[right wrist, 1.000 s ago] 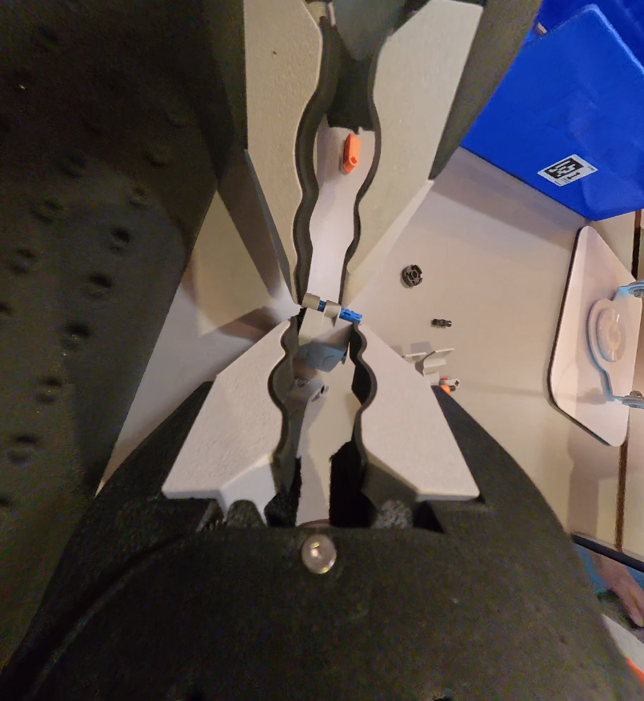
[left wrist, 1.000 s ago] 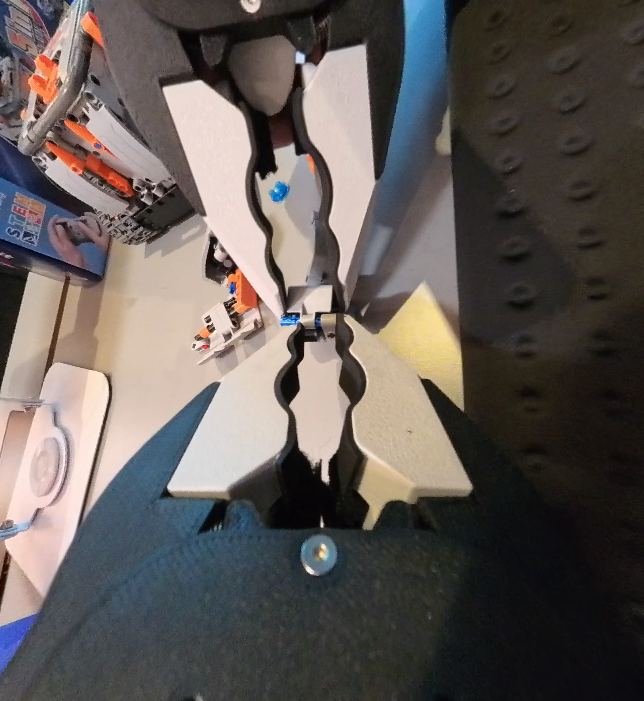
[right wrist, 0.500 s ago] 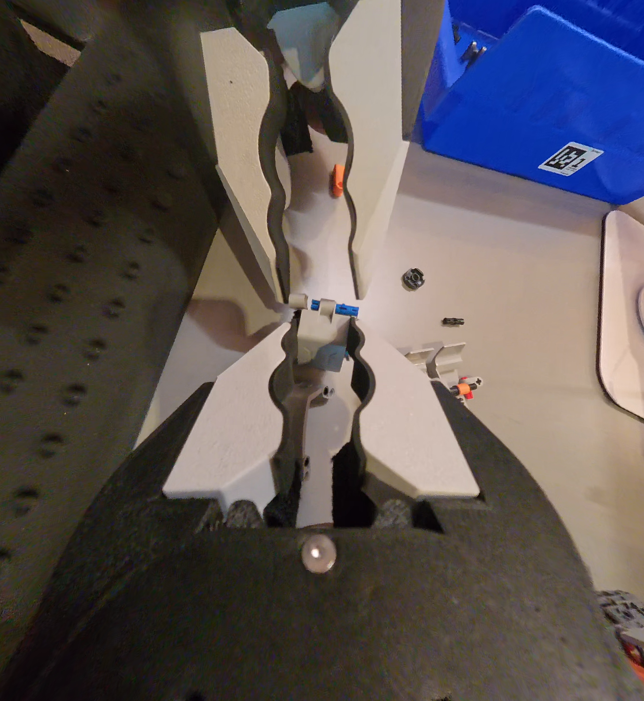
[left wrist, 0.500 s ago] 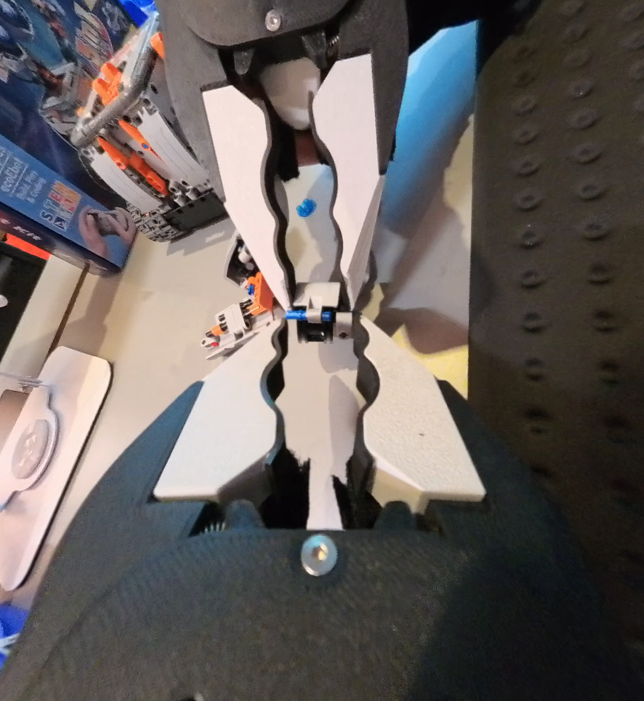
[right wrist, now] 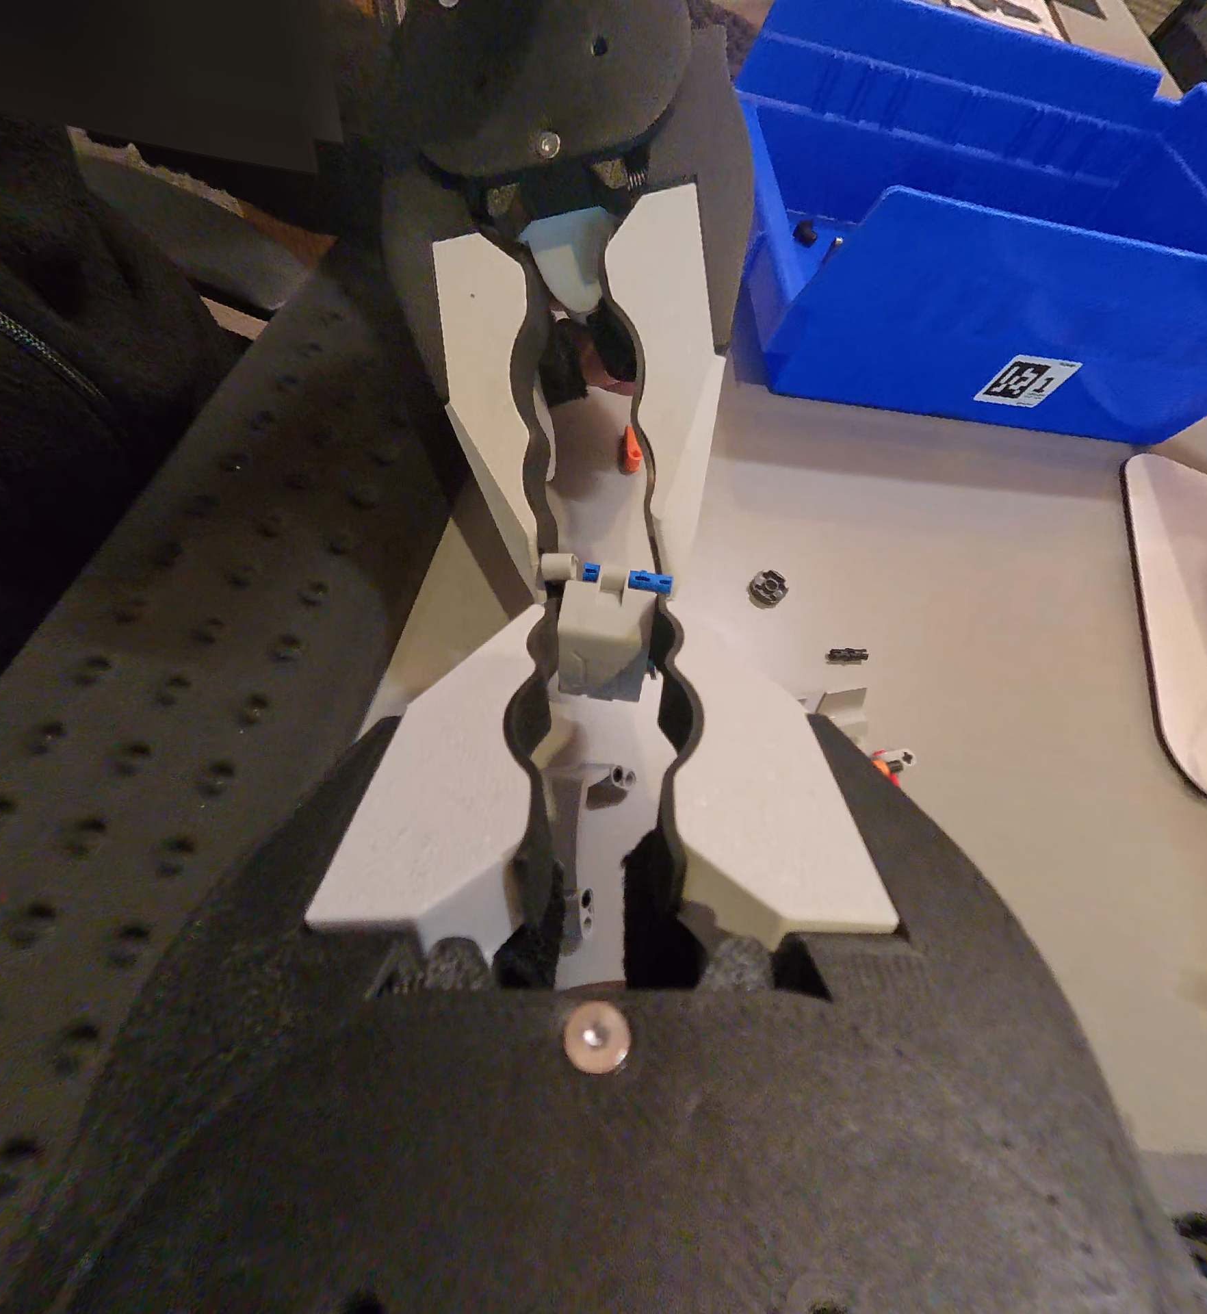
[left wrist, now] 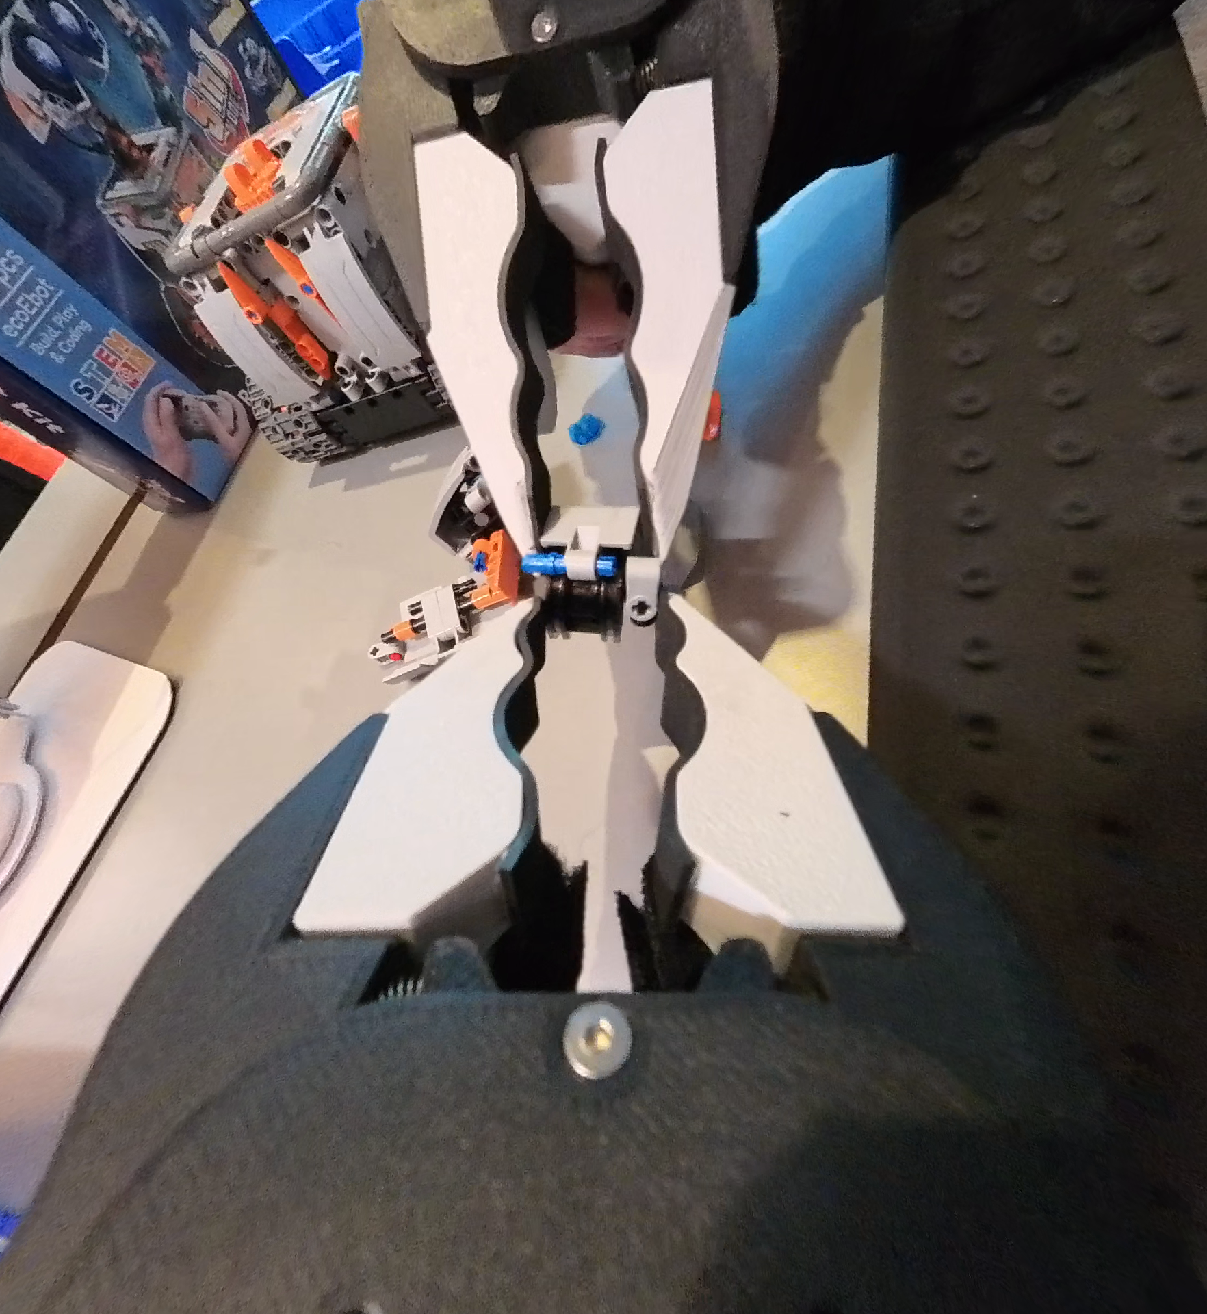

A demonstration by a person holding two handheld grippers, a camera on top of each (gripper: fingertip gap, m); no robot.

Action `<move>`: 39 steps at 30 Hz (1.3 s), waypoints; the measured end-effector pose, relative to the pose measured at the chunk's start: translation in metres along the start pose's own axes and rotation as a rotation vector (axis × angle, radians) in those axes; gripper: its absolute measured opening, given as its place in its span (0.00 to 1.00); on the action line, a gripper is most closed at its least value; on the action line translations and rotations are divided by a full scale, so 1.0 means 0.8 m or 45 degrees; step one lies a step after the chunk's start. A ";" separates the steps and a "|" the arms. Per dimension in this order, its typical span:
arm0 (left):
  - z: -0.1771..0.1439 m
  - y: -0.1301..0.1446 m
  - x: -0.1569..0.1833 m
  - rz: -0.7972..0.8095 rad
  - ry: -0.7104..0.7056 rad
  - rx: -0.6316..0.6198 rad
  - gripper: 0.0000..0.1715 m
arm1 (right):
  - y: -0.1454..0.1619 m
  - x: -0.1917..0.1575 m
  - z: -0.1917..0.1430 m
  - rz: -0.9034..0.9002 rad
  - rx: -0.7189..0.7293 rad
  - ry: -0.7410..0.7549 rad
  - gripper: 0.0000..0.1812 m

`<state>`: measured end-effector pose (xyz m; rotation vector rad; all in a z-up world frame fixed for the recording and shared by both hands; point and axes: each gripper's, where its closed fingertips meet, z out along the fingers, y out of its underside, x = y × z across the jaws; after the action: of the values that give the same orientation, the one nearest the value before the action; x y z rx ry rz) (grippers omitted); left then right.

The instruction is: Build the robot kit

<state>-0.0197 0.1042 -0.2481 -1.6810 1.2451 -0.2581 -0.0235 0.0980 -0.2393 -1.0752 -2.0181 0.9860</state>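
My two grippers meet tip to tip above a pale table. In the left wrist view my left gripper is shut on a small black wheel part with a grey connector on its right. My right gripper comes in from the top of that view. In the right wrist view my right gripper is shut on a grey block that carries a blue pin with grey bushes across its top. The left gripper faces it from above. The pin lies against the black wheel part.
A printed kit box, a grey and orange built model and a small grey-orange assembly lie left. Blue bins stand at the back right. Loose parts and a white board are on the table. A black perforated panel borders it. Less than 4 cm separates the two grippers' tips.
Both grippers have stayed shut and tip to tip while moving and tilting together. More of the blue pin now shows between the grey bushes.
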 end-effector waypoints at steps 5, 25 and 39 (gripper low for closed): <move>-0.003 -0.006 0.001 -0.177 0.125 0.074 0.16 | -0.006 0.000 -0.003 0.141 0.064 -0.085 0.14; -0.019 -0.023 -0.027 -0.694 0.343 0.325 0.16 | -0.029 0.032 -0.026 0.598 0.287 -0.152 0.13; -0.025 -0.031 -0.034 -0.742 0.355 0.397 0.15 | -0.025 0.033 -0.017 0.647 0.256 -0.119 0.13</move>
<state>-0.0298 0.1143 -0.2090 -1.7310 0.8197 -1.0142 -0.0324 0.1180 -0.2108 -1.4856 -1.6979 1.4837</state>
